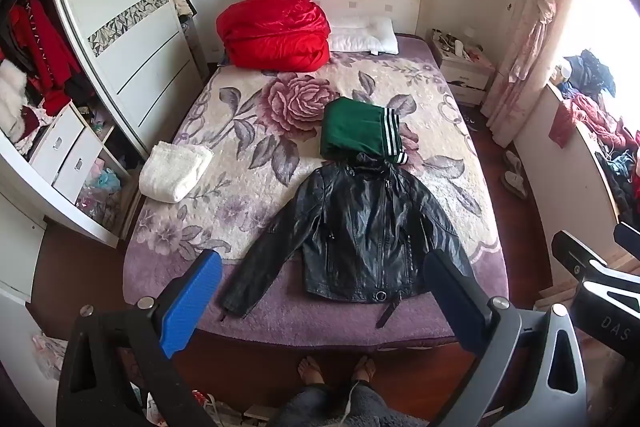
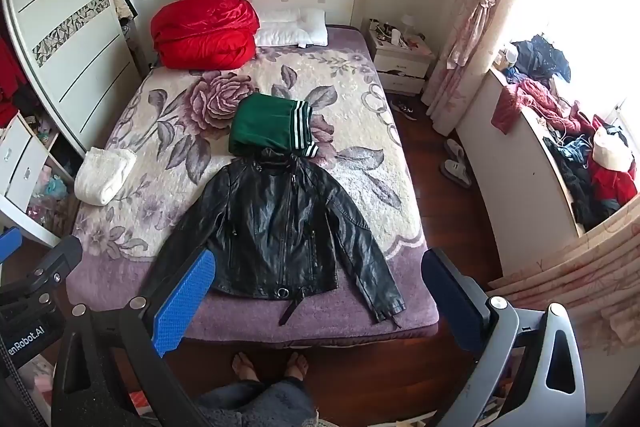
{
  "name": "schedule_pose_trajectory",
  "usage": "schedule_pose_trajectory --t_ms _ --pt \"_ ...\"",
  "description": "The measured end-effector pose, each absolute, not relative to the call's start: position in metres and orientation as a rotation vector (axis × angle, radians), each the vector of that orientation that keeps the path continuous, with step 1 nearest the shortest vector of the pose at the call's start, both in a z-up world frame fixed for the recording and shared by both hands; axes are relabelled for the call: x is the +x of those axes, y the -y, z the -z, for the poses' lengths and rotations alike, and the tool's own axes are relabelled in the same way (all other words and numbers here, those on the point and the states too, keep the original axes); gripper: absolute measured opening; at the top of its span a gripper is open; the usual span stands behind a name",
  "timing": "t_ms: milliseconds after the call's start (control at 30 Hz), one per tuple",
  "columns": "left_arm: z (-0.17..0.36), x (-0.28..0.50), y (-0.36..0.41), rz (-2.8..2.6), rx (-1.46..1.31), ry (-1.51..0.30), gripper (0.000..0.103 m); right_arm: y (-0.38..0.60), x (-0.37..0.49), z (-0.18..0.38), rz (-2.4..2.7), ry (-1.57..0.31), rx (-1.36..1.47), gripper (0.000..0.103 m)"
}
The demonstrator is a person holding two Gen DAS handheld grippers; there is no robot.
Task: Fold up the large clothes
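- Bedroom, with one bed point(image 1: 168, 267) under a floral blanket, a white sliding wardrobe point(image 1: 120, 27) at the side, one nightstand point(image 2: 400, 65) by a tied curtain point(image 2: 476, 7).
- One black leather jacket point(image 1: 360, 223), spread flat and face up near the foot of the bed, both sleeves angled outward; beyond and between the fingers in both views.
- One folded green garment point(image 1: 360, 133) with striped trim, touching the jacket's collar, farther from the fingers.
- One folded white towel point(image 1: 176, 171), beyond the blue finger in the left view.
- One red quilt bundle point(image 1: 276, 35) and one white pillow point(image 1: 364, 35) at the headboard, farthest away.
- Two bare feet point(image 2: 268, 367) on the floor beneath the fingers.
- Left gripper point(image 1: 320, 301): fingers spread wide, holding nothing, touching nothing, above the bed's foot.
- Right gripper point(image 2: 316, 301): fingers equally wide, empty, clear of the jacket.
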State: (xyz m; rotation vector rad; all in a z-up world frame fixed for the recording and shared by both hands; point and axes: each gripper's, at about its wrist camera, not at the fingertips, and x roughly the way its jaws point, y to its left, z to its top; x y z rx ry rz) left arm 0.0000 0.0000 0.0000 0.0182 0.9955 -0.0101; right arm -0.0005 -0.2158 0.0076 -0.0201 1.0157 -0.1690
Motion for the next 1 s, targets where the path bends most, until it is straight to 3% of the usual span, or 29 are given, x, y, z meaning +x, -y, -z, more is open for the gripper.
schedule_pose_trajectory --t_ms 1000 --pt "0.0025 -0.0016 0.0063 0.02 0.023 -1.003 0.103 0.2175 -0.0057 -0.0019 0.171 -1.023 -0.026 0.103"
